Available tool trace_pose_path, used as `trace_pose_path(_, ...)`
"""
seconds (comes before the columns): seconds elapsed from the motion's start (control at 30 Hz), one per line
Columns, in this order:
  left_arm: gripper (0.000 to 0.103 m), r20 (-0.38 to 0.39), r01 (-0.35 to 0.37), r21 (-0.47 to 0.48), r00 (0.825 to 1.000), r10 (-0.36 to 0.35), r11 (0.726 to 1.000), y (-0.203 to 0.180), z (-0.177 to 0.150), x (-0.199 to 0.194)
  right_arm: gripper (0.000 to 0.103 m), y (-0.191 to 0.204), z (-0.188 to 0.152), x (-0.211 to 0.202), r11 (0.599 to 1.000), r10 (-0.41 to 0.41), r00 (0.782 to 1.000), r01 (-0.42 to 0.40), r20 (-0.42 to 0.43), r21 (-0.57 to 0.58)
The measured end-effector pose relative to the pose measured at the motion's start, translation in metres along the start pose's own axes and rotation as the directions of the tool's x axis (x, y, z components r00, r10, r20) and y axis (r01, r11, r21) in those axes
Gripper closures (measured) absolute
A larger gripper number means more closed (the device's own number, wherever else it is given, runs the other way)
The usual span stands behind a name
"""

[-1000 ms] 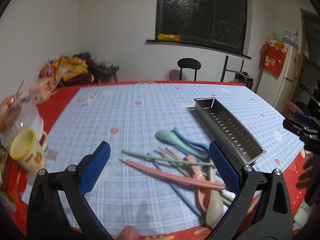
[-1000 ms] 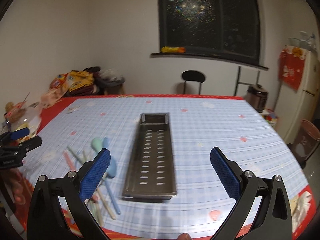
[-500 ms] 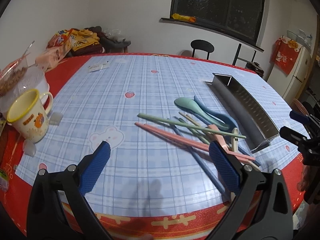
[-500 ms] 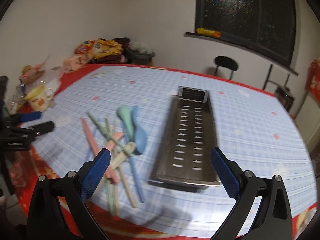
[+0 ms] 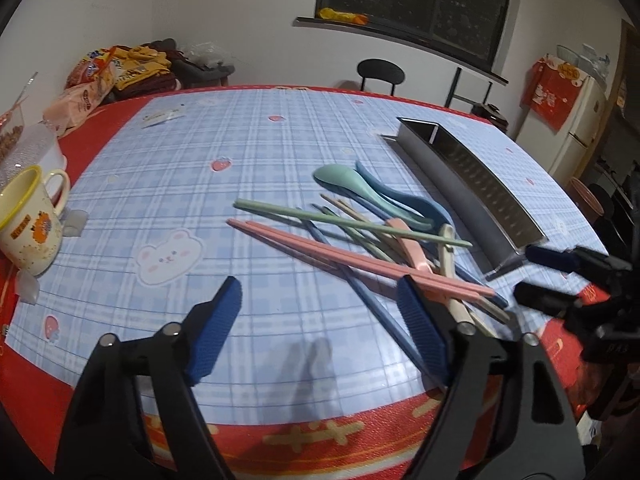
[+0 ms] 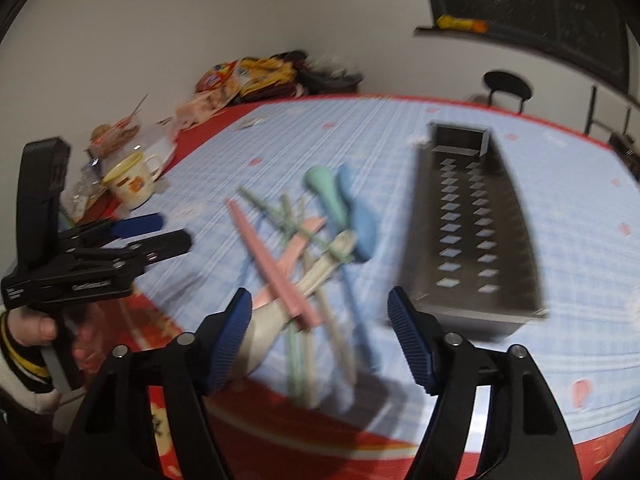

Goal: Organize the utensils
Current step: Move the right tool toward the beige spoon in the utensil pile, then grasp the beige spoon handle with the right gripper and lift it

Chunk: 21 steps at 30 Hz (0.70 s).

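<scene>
**Two hand-held grippers close in on the utensil pile**

Two hand-held grippers hang over the near edge of the desk (image 5: 248, 128), and we bring both toward the same heap. Our left hand-held gripper (image 5: 320, 320) has its jaws closing, though nothing lies between the pads; below them we see only bare checked cloth, with the near ends of the pink chopsticks (image 5: 352, 256) just beside its right finger. Our right hand-held gripper (image 6: 320, 320) is closing as well, and the near ends of the pile sit in the gap between its pads, with no pad visibly pressing on anything. That view is blurred, so we cannot tell contact for certain.

The utensils lie crossed on the cloth: a green spoon (image 5: 348, 182) and a blue spoon (image 5: 404, 202) with their bowls toward the far side, green chopsticks (image 5: 344, 220) and a cream spoon (image 5: 450, 268) tangled over and under the pink pair. Their handles fan toward us, which is probably why we come in from the near edge, pointing downward.

Beside the pile stands the perforated metal tray (image 6: 468, 216), empty and lengthwise to us; we judge it the destination, set close so each piece travels a short way. A yellow-rimmed mug (image 5: 28, 224) stands well apart on the left.
</scene>
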<state>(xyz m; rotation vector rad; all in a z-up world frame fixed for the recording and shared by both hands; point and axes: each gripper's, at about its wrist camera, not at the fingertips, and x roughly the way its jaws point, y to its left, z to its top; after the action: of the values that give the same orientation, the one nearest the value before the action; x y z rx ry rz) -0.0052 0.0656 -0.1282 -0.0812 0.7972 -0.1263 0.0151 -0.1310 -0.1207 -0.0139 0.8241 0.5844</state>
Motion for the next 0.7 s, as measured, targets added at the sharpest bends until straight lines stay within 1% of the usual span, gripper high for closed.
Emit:
trace_pose_path(0.07,0.039,-0.018,0.037,0.011,0.999,-0.036,0.999,-0.002,-0.004,0.003,0.047,0.003,-0.004,0.008,0.998,0.055,0.998,-0.054,-0.036,0.031)
trace_pose_path(0.1,0.042,-0.027,0.052,0.011,0.998,-0.052,0.999,-0.003,-0.006,0.005,0.05,0.003,-0.005,0.011,0.996,0.078,0.996,-0.075,-0.052,0.054)
trace_pose_path(0.17,0.047,-0.038,0.079,0.013,0.996,-0.078,0.997,-0.004,-0.01,0.007,0.061,0.002,-0.007,0.018,0.986,0.13,0.988,-0.121,-0.077,0.119)
trace_pose_path(0.23,0.05,-0.042,0.095,0.022,0.995,-0.094,0.995,-0.006,-0.012,0.009,0.064,0.0,-0.009,0.023,0.975,0.167,0.982,-0.152,-0.088,0.162)
trace_pose_path(0.4,0.051,-0.043,0.114,0.031,0.993,-0.113,0.993,-0.008,-0.017,0.01,0.065,0.002,-0.009,0.033,0.959,0.208,0.972,-0.181,-0.111,0.219)
trace_pose_path(0.57,0.051,-0.048,0.132,0.041,0.99,-0.13,0.99,-0.012,-0.019,0.012,0.065,0.004,-0.01,0.044,0.952,0.214,0.968,-0.176,-0.134,0.249)
trace_pose_path(0.7,0.051,-0.049,0.14,0.042,0.989,-0.138,0.989,-0.012,-0.022,0.012,0.065,0.003,-0.008,0.05,0.944,0.222,0.967,-0.181,-0.125,0.277)
